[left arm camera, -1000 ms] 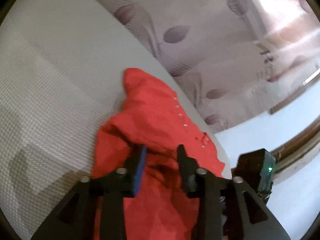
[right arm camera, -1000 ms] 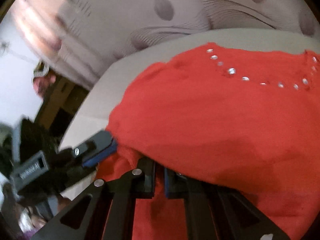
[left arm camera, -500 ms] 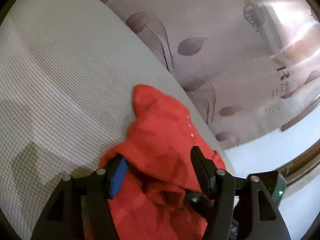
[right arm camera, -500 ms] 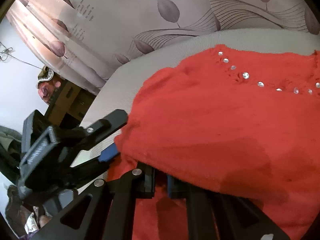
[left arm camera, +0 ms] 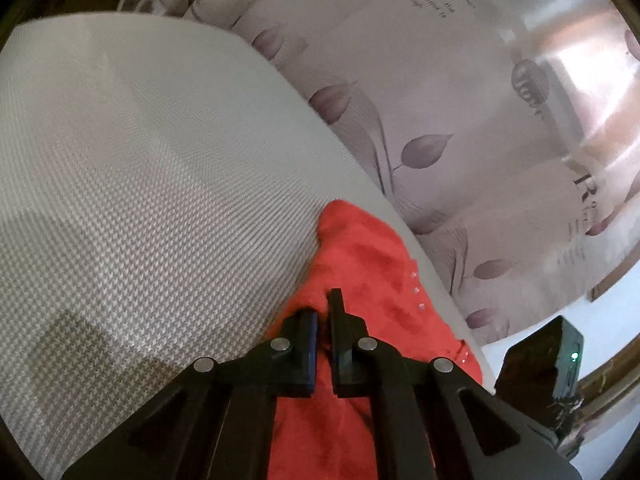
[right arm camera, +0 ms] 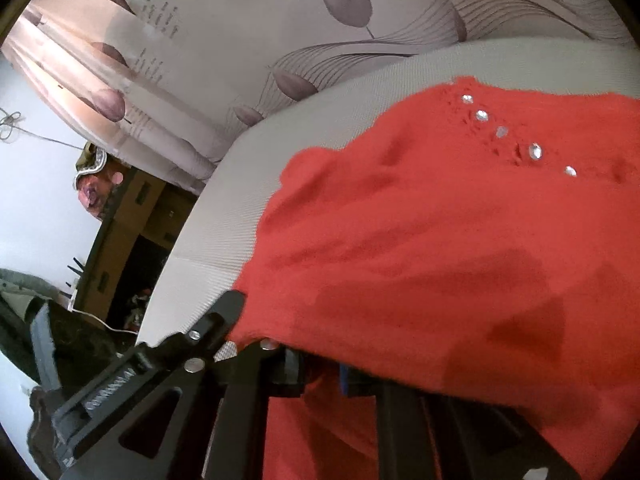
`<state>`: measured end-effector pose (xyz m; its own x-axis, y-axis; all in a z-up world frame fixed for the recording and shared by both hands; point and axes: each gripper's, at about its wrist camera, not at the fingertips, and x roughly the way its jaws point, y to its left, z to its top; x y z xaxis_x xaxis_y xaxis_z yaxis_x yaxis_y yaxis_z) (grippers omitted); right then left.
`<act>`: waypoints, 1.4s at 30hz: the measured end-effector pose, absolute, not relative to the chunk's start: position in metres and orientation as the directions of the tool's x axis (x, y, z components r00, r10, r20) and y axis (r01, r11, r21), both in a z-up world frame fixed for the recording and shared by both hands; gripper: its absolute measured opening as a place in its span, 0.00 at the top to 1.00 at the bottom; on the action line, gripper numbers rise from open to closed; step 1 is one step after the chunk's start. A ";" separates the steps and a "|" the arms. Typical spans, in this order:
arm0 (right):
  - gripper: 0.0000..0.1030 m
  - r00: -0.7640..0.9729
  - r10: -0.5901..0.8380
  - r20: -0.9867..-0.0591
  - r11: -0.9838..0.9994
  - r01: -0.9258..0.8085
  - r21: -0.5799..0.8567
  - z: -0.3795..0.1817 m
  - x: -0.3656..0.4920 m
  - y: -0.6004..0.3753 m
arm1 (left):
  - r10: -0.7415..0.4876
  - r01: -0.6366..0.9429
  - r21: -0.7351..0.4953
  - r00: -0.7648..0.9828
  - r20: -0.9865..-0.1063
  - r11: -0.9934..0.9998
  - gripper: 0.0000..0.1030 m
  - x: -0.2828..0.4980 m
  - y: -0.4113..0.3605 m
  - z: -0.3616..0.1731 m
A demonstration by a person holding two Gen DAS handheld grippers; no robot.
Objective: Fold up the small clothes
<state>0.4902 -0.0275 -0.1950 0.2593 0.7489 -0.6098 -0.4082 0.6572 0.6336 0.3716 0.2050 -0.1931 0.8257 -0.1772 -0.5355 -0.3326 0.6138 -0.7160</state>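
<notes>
A red knit garment (left arm camera: 372,264) with a row of small rhinestones (right arm camera: 500,132) lies rumpled on a grey woven surface (left arm camera: 140,160). In the left wrist view my left gripper (left arm camera: 322,308) is shut on a fold at the garment's left edge, with red cloth pinched between its pads. From the right wrist view the garment (right arm camera: 440,240) drapes over my right gripper (right arm camera: 320,372) and hides its fingertips. Its jaws are opening a little, and red cloth still fills the narrow gap between them. The left gripper's finger (right arm camera: 224,320) touches the garment's lower left corner.
A pale curtain (left arm camera: 440,80) with purple leaf print hangs close behind the surface's far edge. Dark wooden furniture (right arm camera: 132,216) stands beyond the surface on the left. The right gripper's black body (left arm camera: 540,360) with a green light sits at the lower right.
My left gripper's jaws stood wide apart around the cloth and have now closed on it. The gap between the right gripper's jaws has widened slightly, and the garment has slid right in its view.
</notes>
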 end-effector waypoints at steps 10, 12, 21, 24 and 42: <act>0.67 0.337 0.715 -0.613 0.699 -0.320 0.639 -0.186 0.426 -0.137 | -0.165 -0.358 -0.638 0.774 -0.611 0.682 0.93 0.371 0.198 -0.186; 0.67 0.371 0.708 -0.601 0.702 -0.275 0.657 -0.185 0.417 -0.175 | -0.137 -0.363 -0.600 0.767 -0.627 0.713 0.93 0.360 0.194 -0.173; 0.67 0.615 0.569 -0.546 0.760 -0.141 0.634 -0.159 0.437 -0.276 | -0.139 -0.213 -0.554 0.840 -0.525 0.805 0.81 0.355 0.158 -0.118; 0.67 0.573 0.515 -0.637 0.816 -0.099 0.570 -0.176 0.454 -0.271 | -0.194 -0.174 -0.481 0.760 -0.621 0.859 0.77 0.388 0.137 -0.140; 0.84 0.587 0.552 -0.592 0.767 -0.080 0.636 -0.157 0.396 -0.318 | -0.273 -0.092 -0.483 0.727 -0.630 0.871 0.85 0.360 0.159 -0.142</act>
